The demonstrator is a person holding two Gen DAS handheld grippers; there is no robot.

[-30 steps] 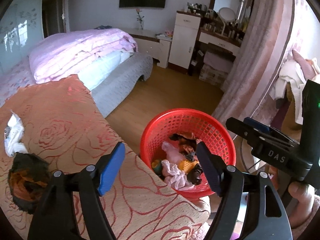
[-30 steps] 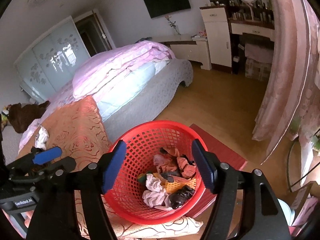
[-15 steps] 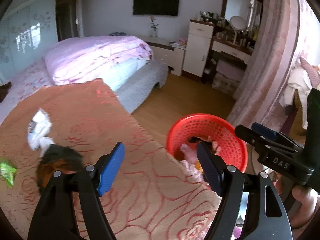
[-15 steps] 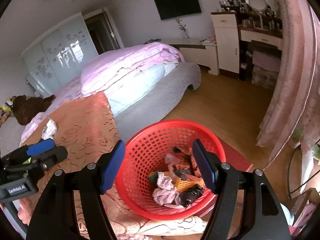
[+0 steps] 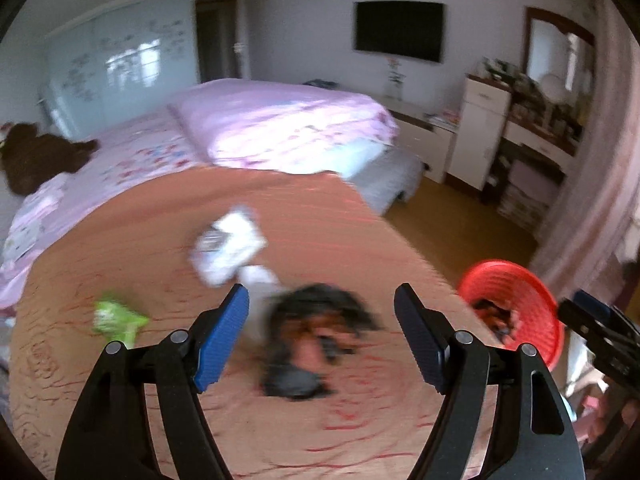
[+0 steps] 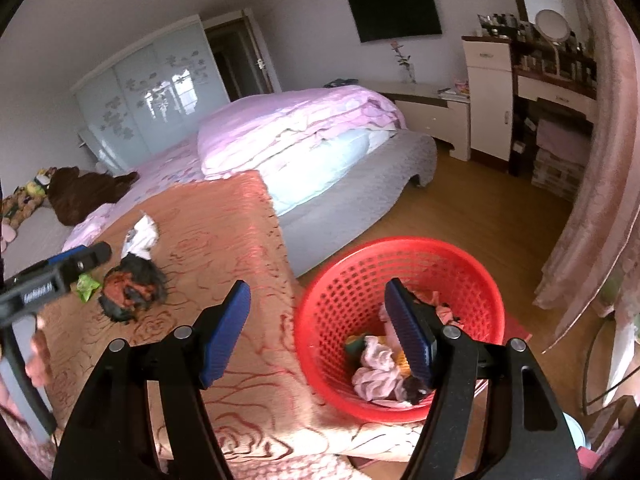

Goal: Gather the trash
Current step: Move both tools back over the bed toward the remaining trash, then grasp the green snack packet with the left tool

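A dark crumpled piece of trash point(image 5: 316, 336) lies on the orange patterned cloth point(image 5: 160, 360), with white crumpled paper point(image 5: 228, 244) behind it and a green wrapper point(image 5: 116, 318) to its left. My left gripper point(image 5: 322, 336) is open and empty, hovering over the dark piece. The same trash shows in the right wrist view: dark piece point(image 6: 134, 286), white paper point(image 6: 140, 236), green wrapper point(image 6: 87, 286). My right gripper point(image 6: 318, 334) is open and empty, above the edge of the red basket point(image 6: 360, 280), which holds several crumpled pieces.
The red basket point(image 5: 516, 288) stands on the wooden floor at the cloth's right edge. A bed with pink bedding point(image 6: 296, 128) lies behind. A pink curtain point(image 6: 600, 160) hangs at right. A dresser point(image 6: 488, 96) stands at the back.
My left gripper has swung left from the basket to over the dark trash on the cloth; its view is blurred. My right gripper has shifted slightly left and stays open by the basket.
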